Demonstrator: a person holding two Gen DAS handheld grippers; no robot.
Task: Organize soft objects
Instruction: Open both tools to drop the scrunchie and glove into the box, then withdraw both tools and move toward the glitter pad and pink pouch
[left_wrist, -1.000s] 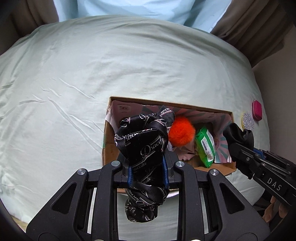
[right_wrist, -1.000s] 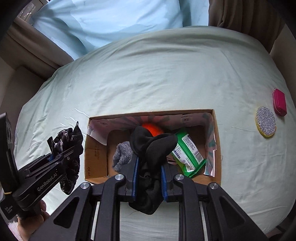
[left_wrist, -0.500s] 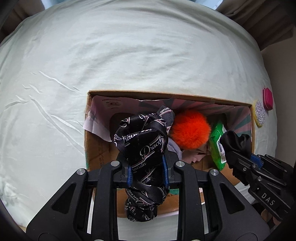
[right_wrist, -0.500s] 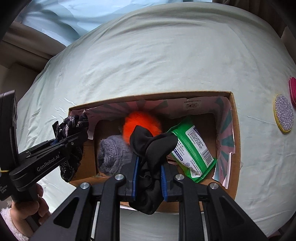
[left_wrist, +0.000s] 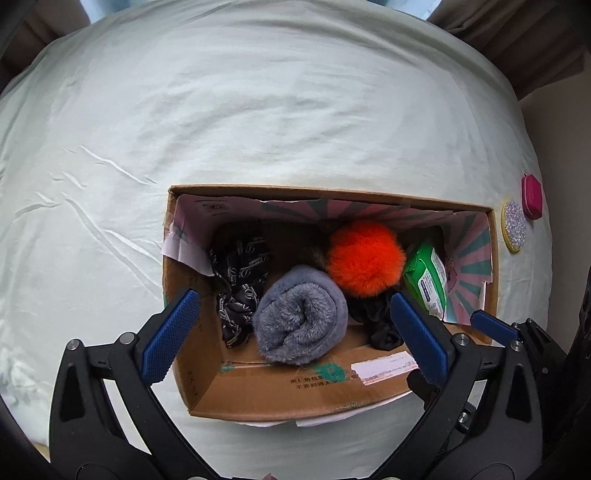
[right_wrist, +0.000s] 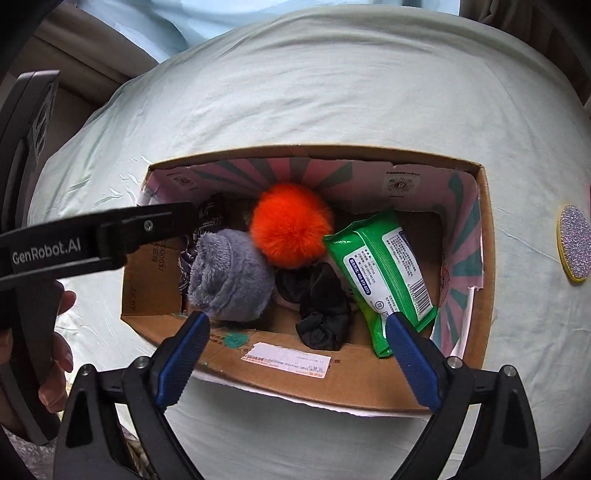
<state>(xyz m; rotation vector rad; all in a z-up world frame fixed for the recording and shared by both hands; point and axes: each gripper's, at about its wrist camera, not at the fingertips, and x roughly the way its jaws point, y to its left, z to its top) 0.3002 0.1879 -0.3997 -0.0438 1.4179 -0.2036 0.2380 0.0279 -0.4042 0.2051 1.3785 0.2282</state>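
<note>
Left claw (left_wrist: 291, 328): a second ago it was clamped on the black scrunchie with white lettering (left_wrist: 240, 277); now its blue pads stand wide apart and are opening, nothing pressed between them.
Right claw (right_wrist: 295, 354): earlier clamped on the plain black fabric scrunchie (right_wrist: 321, 306); its jaws too are opening, pads clear of everything.
Lettered scrunchie: lies at the left end of the open cardboard box (left_wrist: 280, 391), on the box floor, beside the grey fluffy rolled sock (left_wrist: 299, 317).
Plain black scrunchie: on the box floor near the near wall, between the grey roll and the green wet-wipes packet (right_wrist: 384, 273).
Other contents: the orange fur pompom (right_wrist: 291, 225) sits toward the far wall, touching the grey roll.
Box position: on the pale green bedsheet (left_wrist: 258, 110); both claws have come down over it since a second ago.
Left outside: a glittery round pad (right_wrist: 574, 247) and a pink case (left_wrist: 532, 197) on the bed, right of the box.
Meaning: both scrunchies appear delivered, so this pair of placements looks done; whether the two items on the bed count as soft objects to collect is unclear.
</note>
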